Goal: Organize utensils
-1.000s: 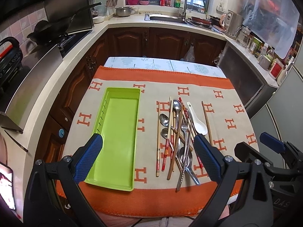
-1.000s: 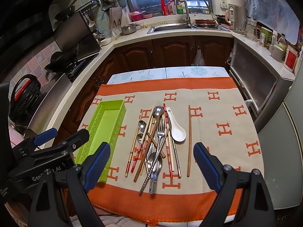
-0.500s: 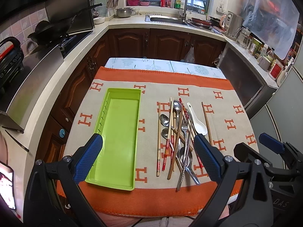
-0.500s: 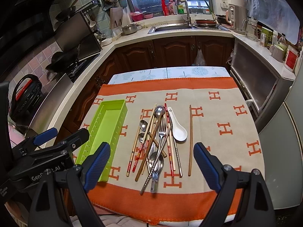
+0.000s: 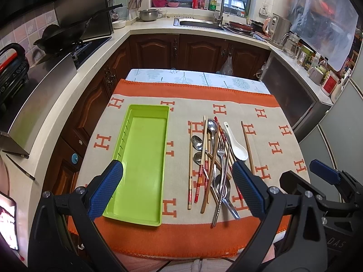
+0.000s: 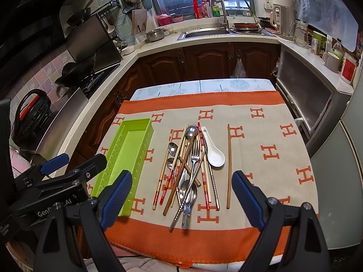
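Observation:
An empty green tray [image 5: 127, 181] [image 6: 145, 122] lies lengthwise on the left of the orange-and-beige cloth. To its right lies a loose pile of utensils [image 5: 213, 158] [image 6: 188, 165]: metal spoons, a fork [image 6: 194, 156], several chopsticks and a white ceramic spoon [image 5: 238, 149] [image 6: 214, 156]. One brown chopstick [image 5: 247, 146] [image 6: 229, 165] lies apart at the right. My left gripper [image 5: 177, 190] hovers open above the table's near edge, between tray and pile. My right gripper [image 6: 181, 197] hovers open above the near end of the pile. Neither holds anything.
The cloth covers a small table [image 5: 192, 76] in a U-shaped kitchen. Counters with a wok [image 5: 59, 36], a sink [image 5: 199, 22] and jars surround it. Bare cloth lies right of the lone chopstick [image 6: 272, 154] and beyond the utensils.
Both views have drifted only slightly; the table sits a little lower in the frames. Nothing on the table has moved and both grippers stay open.

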Available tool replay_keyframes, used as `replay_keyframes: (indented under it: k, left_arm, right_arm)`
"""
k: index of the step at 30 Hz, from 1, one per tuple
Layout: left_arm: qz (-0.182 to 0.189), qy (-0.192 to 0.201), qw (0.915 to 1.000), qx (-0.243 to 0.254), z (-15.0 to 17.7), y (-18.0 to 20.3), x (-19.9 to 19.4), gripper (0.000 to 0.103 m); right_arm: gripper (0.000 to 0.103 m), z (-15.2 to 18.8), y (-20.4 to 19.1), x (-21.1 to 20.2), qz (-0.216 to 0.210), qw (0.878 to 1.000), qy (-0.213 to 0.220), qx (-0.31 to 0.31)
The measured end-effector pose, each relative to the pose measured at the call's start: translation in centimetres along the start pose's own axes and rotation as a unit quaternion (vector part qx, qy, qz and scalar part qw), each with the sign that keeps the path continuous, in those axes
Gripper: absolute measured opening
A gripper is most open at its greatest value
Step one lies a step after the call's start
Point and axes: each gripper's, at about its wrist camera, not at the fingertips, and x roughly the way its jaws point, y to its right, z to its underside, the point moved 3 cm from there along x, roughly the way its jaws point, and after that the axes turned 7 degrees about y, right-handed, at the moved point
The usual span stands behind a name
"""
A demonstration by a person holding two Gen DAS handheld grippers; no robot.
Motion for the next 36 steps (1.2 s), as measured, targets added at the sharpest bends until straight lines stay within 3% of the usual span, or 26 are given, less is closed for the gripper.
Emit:
replay_keyframes:
  k: [16, 24, 30, 36]
  left_arm:
    - [0.001, -0.001, 1.0, -0.001, 0.5, -0.2, -0.3, 0.096]
    - [0.002, -0.021, 0.9998, 0.003, 1.0, 0.1, 0.8, 0.096]
    - [0.013, -0.032, 0.9994, 0.0, 0.6, 0.5, 1.8, 0.096]
    - [0.004, -0.041, 0.9991, 0.008, -0.6, 0.3, 3.6, 0.096]
  right_arm:
    - [0.09, 0.2, -0.3, -0.1, -0.002, 1.0, -0.001, 0.0]
    - [0.09, 0.8, -0.7, 0.2, -0.007, 1.0, -0.006, 0.005]
    - [0.089, 0.1, 1.2, 1.1, -0.018, 1.0, -0.014, 0.021]
    - [0.079, -1.0, 3.3, 2.0, -0.032, 0.998, -0.022, 0.051]
